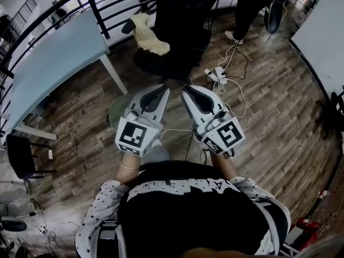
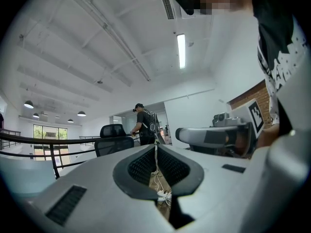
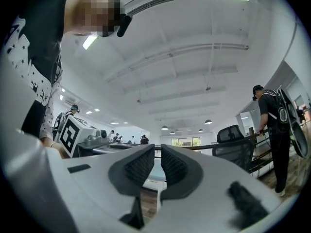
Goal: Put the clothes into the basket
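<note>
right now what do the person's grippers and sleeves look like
The left gripper and right gripper are pale grey wedges with black ribbed pads, each bearing a cube with black-and-white square markers. The sleeves are white with dark stars.

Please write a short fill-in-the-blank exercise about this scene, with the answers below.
1. The pale yellow cloth lies on the black office ___.
2. The jaws of the left gripper and the right gripper are ___, with nothing between them.
3. The white power strip lies on the ___ floor.
Missing words: chair; shut; wooden.
</note>
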### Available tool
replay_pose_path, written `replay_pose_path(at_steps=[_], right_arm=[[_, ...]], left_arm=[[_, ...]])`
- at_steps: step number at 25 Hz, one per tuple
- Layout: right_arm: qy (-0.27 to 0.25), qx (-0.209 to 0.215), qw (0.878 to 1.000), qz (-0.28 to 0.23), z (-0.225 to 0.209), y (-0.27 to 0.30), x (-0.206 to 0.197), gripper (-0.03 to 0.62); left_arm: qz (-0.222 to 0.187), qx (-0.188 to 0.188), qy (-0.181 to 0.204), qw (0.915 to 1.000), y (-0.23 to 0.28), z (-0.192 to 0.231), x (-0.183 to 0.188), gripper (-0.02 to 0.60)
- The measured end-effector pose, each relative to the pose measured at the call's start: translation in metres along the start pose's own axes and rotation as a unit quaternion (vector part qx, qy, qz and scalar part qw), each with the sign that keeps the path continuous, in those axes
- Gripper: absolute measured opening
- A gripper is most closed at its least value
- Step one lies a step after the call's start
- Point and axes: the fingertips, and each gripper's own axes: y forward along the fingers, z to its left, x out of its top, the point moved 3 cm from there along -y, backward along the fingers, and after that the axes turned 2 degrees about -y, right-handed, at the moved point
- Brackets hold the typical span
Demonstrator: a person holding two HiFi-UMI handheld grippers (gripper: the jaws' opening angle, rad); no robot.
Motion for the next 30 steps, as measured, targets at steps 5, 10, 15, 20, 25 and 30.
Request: replay_pose_path(at_steps=[5,10,15,20,25,30], right_arm=[[0.003,0.009,1.000,0.001,-0.004,0.022,-0.006,0.034],[-0.001,0.009,1.000,0.006,-0.012,0.039,-0.009,0.034],[-0.003,0.005,1.000,0.008,-0.023,0.051,-0.011,0.034],[-0.003,0.000,1.000,0.010,-0.035,0.061,-0.015,0.034],[-0.008,0.009,1.000,0.012,-0.036,0.070,-0.018,0.034],[-0.006,0.009,1.000,0.014,-0.040,0.082,-0.019,0.035]], left_arm=[[0.001,0.004,-0.006,1.0000,0.006,0.020,-0.005,0.021],[-0.004,-0.001,-0.005,1.0000,0.017,0.037,-0.006,0.021],[-0.006,-0.005,-0.005,1.0000,0.030,0.049,-0.007,0.021],[-0.007,-0.011,-0.007,0.9999,0.042,0.060,-0.009,0.021],[-0.005,-0.012,-0.013,0.9998,0.047,0.068,-0.015,0.021],[-0.003,-0.012,-0.009,0.9999,0.050,0.080,-0.014,0.021]])
